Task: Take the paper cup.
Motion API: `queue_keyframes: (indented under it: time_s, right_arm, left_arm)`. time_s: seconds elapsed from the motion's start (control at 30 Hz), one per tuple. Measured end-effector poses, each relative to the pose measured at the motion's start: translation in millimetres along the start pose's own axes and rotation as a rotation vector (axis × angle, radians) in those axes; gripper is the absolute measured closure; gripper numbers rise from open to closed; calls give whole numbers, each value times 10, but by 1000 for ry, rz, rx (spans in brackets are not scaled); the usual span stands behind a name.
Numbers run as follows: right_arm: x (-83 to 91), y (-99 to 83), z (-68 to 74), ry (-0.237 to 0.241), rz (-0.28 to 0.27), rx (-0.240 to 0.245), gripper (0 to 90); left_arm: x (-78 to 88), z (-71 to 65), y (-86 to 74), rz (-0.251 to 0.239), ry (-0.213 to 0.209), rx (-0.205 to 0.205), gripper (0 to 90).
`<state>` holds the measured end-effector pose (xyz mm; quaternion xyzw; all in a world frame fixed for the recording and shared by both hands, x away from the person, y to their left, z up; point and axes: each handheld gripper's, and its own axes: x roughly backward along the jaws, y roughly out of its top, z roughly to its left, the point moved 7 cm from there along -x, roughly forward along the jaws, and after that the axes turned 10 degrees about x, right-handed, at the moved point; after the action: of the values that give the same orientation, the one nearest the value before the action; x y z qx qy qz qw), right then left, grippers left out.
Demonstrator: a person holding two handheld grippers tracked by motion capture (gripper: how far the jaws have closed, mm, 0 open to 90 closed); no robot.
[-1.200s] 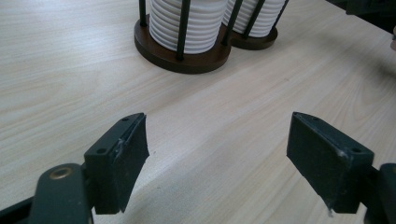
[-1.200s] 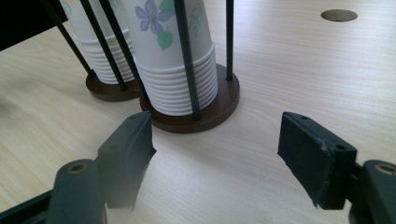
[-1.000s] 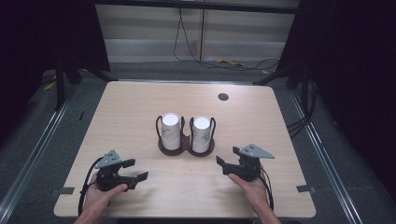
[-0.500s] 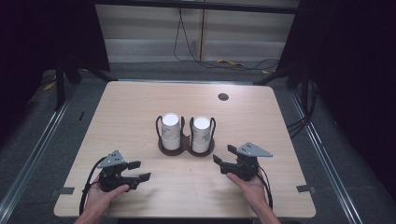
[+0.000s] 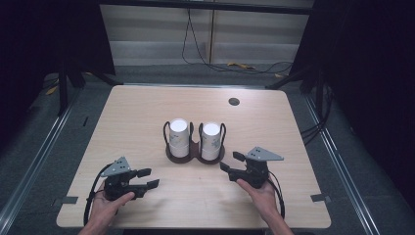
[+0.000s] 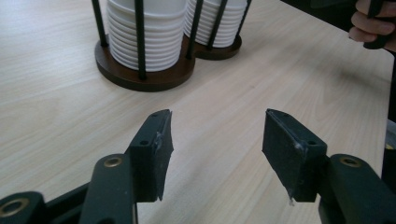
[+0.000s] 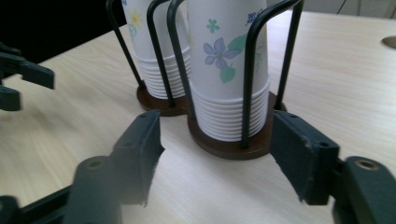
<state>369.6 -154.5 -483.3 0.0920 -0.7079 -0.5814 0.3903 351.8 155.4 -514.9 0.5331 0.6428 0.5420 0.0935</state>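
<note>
the cup holder (image 5: 195, 152) sits at the middle of the table (image 5: 137, 112), a dark wooden base with thin black wire hoops around two stacks of paper cups, the left stack (image 5: 178, 137) and the right stack (image 5: 211, 140). the right gripper (image 5: 230, 163) is near the holder's right side, jaws spread wide and holding nothing; in the right gripper view its jaws frame the right stack (image 7: 231, 70). the left gripper (image 5: 148, 178) hangs low over the table, well apart from the holder, also wide open and empty.

the likely trouble is the wire hoops: a jaw closing on a cup could catch a hoop instead, or pinch cup and hoop together, and drag the whole holder. the cups are nested tightly, so pulling one may lift several, and thin paper crushes under a hard squeeze. a push from one side only could slide or tip the base.

the tops of both stacks are cut off in the two gripper views, so how many cups there are is unclear. the far side of the holder is hidden behind the stacks.
</note>
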Motion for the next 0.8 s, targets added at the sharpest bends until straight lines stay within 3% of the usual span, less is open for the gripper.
queue_keyframes:
  time_s: [0.17, 0.23, 0.4, 0.67, 0.8]
  right_arm:
    - [-19, 55, 5, 14, -20, 7, 375]
    - [-16, 137, 52, 50, -9, 28, 392]
    - [13, 303, 111, 76, -6, 59, 384]
    - [-34, 497, 102, 97, -27, 75, 326]
    - [-84, 538, 109, 88, -28, 85, 283]
  left_arm:
    - [17, -12, 36, -34, -6, 2, 437]
    - [5, -18, 32, -22, -9, 6, 446]
    - [0, -16, 3, 23, 3, 4, 440]
    - [-4, 0, 8, 15, 19, -7, 268]
    - [-6, -3, 15, 7, 22, -3, 242]
